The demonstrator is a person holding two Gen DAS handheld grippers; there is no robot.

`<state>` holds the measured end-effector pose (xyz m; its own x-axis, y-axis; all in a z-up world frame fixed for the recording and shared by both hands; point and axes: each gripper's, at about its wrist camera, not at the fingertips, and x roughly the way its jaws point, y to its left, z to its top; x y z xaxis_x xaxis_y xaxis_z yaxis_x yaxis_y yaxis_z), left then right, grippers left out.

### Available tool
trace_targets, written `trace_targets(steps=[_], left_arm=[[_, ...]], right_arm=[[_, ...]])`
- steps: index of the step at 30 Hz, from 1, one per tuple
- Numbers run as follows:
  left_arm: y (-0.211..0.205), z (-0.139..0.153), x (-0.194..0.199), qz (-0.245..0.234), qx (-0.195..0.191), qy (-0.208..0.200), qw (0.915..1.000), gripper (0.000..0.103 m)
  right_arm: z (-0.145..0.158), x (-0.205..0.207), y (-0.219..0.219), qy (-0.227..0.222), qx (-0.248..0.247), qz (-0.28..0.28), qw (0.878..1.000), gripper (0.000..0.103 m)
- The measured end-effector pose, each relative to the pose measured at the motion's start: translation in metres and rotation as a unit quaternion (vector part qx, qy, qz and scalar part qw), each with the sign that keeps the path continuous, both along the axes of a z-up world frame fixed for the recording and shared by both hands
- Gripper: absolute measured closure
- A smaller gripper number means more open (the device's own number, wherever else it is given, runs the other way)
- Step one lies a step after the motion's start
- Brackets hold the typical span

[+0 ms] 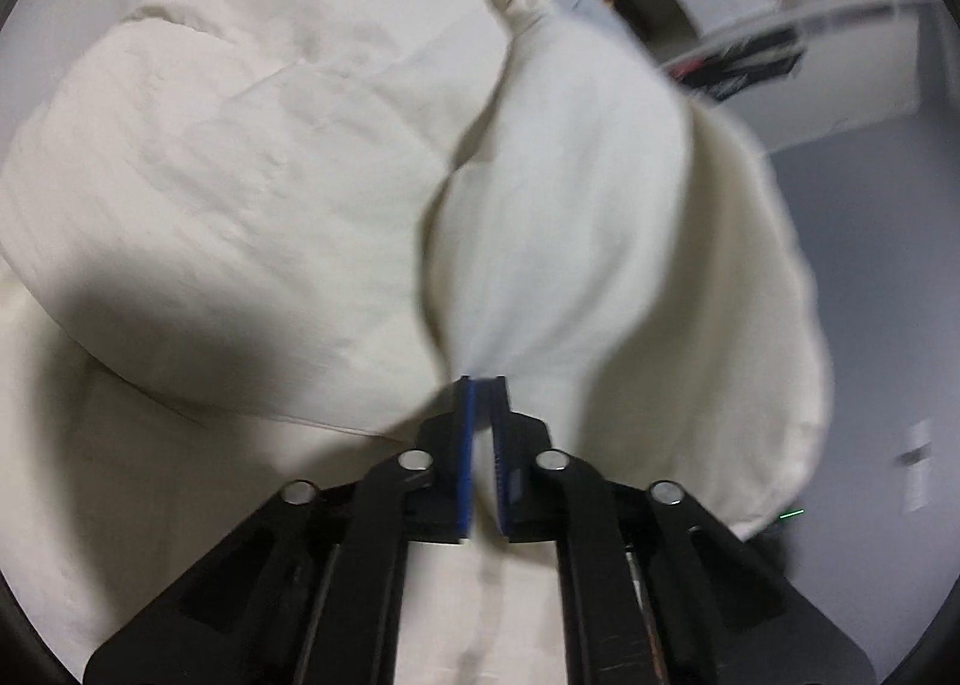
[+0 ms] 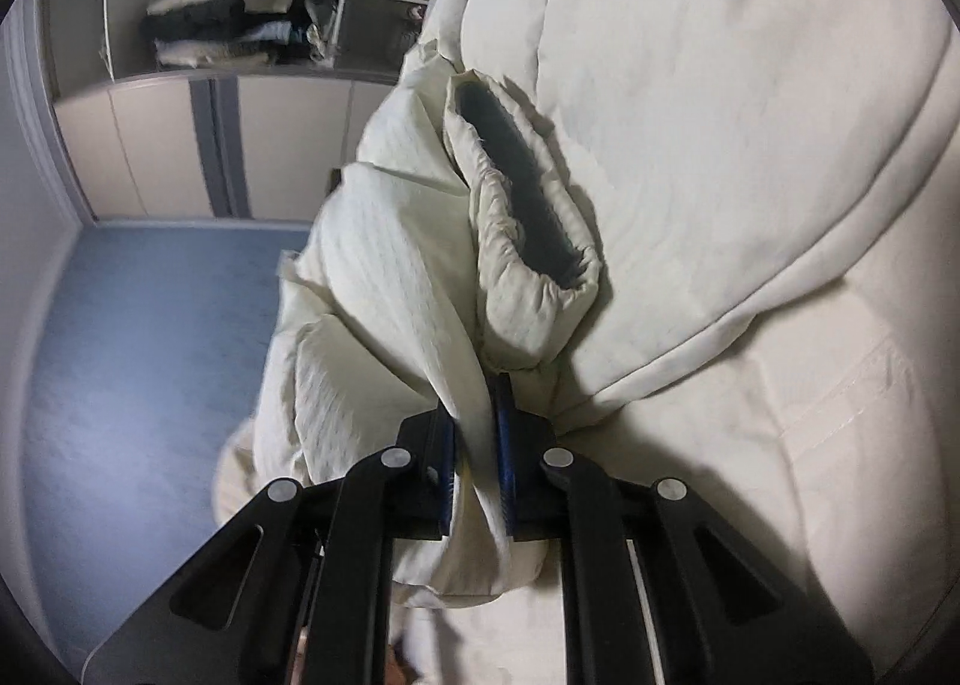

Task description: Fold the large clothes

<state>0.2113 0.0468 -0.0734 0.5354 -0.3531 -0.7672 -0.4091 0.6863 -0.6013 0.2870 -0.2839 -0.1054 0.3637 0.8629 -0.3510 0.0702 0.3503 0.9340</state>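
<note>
My left gripper (image 1: pixel 482 385) has its jaws pinched on an edge of the cream puffy padded coat (image 1: pixel 270 175); my right gripper (image 2: pixel 477 391) has its jaws clamped on a sleeve near the dark-lined cuff (image 2: pixel 522 187). The coat lies bunched on the cream-sheeted bed (image 2: pixel 810 475), so I judge the folding barely begun, with most folds left.

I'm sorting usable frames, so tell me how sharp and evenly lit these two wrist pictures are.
Left wrist view: the cream jacket is fairly sharp on the left, its raised fold smeared by motion near the left hand-held gripper, and a dark shadow falls at lower left. Right wrist view: the cuff is crisp, the floor and shelves soft. Both bend strongly at the fisheye rim.
</note>
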Motion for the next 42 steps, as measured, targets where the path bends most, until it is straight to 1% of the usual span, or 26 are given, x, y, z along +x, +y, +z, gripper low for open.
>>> trace_targets(steps=[1, 2, 4, 5, 6, 8, 10, 12, 14, 16, 17, 19, 21, 23, 26, 28, 30, 31, 32, 34, 36, 39, 40, 42], left_arm=[[-0.001, -0.005, 0.0, -0.004, 0.016, 0.011, 0.9998, 0.1], [-0.001, -0.014, -0.003, -0.006, 0.023, 0.021, 0.9995, 0.1], [0.007, -0.027, -0.011, 0.006, -0.01, 0.006, 0.9999, 0.1], [0.009, -0.029, -0.013, 0.011, -0.019, 0.003, 0.9997, 0.1], [0.01, -0.029, -0.015, 0.015, -0.023, 0.003, 0.9996, 0.1], [0.009, -0.027, -0.016, 0.012, -0.016, 0.003, 0.9998, 0.1], [0.01, -0.021, -0.022, 0.01, -0.021, -0.009, 0.9997, 0.1], [0.01, -0.007, -0.03, 0.01, -0.02, -0.034, 0.9992, 0.098], [0.01, 0.009, -0.047, 0.009, -0.012, -0.058, 0.9982, 0.092], [0.008, 0.029, -0.06, 0.009, 0.016, -0.075, 0.997, 0.086], [0.007, 0.041, -0.066, 0.007, 0.028, -0.09, 0.9955, 0.083], [0.003, 0.057, -0.07, 0.003, 0.033, -0.111, 0.9933, 0.08], [-0.004, 0.08, -0.065, -0.01, 0.029, -0.139, 0.9898, 0.076], [-0.015, 0.097, -0.053, -0.028, 0.017, -0.158, 0.9869, 0.068], [-0.036, 0.115, -0.034, -0.054, 0.011, -0.175, 0.9831, 0.067], [-0.052, 0.118, -0.023, -0.07, 0.01, -0.172, 0.9826, 0.067], [-0.065, 0.114, -0.015, -0.081, 0.026, -0.155, 0.9842, 0.067], [-0.071, 0.108, -0.015, -0.085, 0.045, -0.136, 0.986, 0.071], [-0.075, 0.101, 0.001, -0.085, 0.051, -0.127, 0.987, 0.08], [-0.075, 0.09, 0.002, -0.08, 0.059, -0.109, 0.9891, 0.087], [-0.068, 0.075, 0.004, -0.071, 0.07, -0.092, 0.9908, 0.089], [-0.055, 0.047, 0.0, -0.063, 0.066, -0.072, 0.9932, 0.09], [-0.051, 0.041, -0.003, -0.064, 0.066, -0.069, 0.9934, 0.09], [-0.053, 0.036, 0.006, -0.068, 0.073, -0.064, 0.993, 0.09]], right_arm=[[0.0, 0.0, 0.001, -0.002, -0.013, 0.002, 1.0, 0.095], [0.001, 0.002, 0.003, -0.004, -0.029, 0.004, 1.0, 0.095], [-0.001, 0.003, 0.005, -0.001, -0.057, 0.001, 0.998, 0.095], [-0.001, 0.007, 0.006, -0.003, -0.064, 0.001, 0.998, 0.095], [-0.001, 0.007, 0.008, -0.011, -0.078, 0.003, 0.997, 0.095], [0.002, 0.008, 0.011, -0.019, -0.092, 0.004, 0.996, 0.095], [0.003, 0.007, 0.009, -0.023, -0.085, 0.004, 0.996, 0.092], [0.005, 0.005, 0.004, -0.024, -0.073, 0.003, 0.997, 0.082], [0.007, -0.002, -0.006, -0.025, -0.068, 0.004, 0.997, 0.078], [0.013, -0.005, -0.012, -0.03, -0.068, 0.003, 0.997, 0.076], [0.017, -0.007, -0.016, -0.037, -0.07, 0.002, 0.997, 0.076], [0.028, -0.01, -0.024, -0.052, -0.078, -0.006, 0.996, 0.076], [0.038, -0.012, -0.029, -0.064, -0.086, -0.011, 0.994, 0.076], [0.053, -0.014, -0.03, -0.084, -0.095, -0.009, 0.992, 0.076], [0.072, -0.01, -0.021, -0.106, -0.092, 0.007, 0.99, 0.075], [0.083, -0.005, -0.01, -0.116, -0.089, 0.022, 0.989, 0.073], [0.088, -0.006, -0.003, -0.124, -0.091, 0.032, 0.988, 0.07], [0.09, -0.006, 0.002, -0.128, -0.093, 0.037, 0.987, 0.07], [0.092, -0.006, 0.007, -0.131, -0.097, 0.044, 0.986, 0.07], [0.091, -0.009, 0.018, -0.133, -0.106, 0.059, 0.984, 0.07], [0.083, -0.016, 0.023, -0.13, -0.116, 0.075, 0.982, 0.07], [0.066, -0.02, 0.039, -0.119, -0.145, 0.101, 0.977, 0.07], [0.062, -0.021, 0.041, -0.118, -0.15, 0.104, 0.976, 0.07], [0.054, -0.025, 0.046, -0.118, -0.164, 0.111, 0.973, 0.07]])
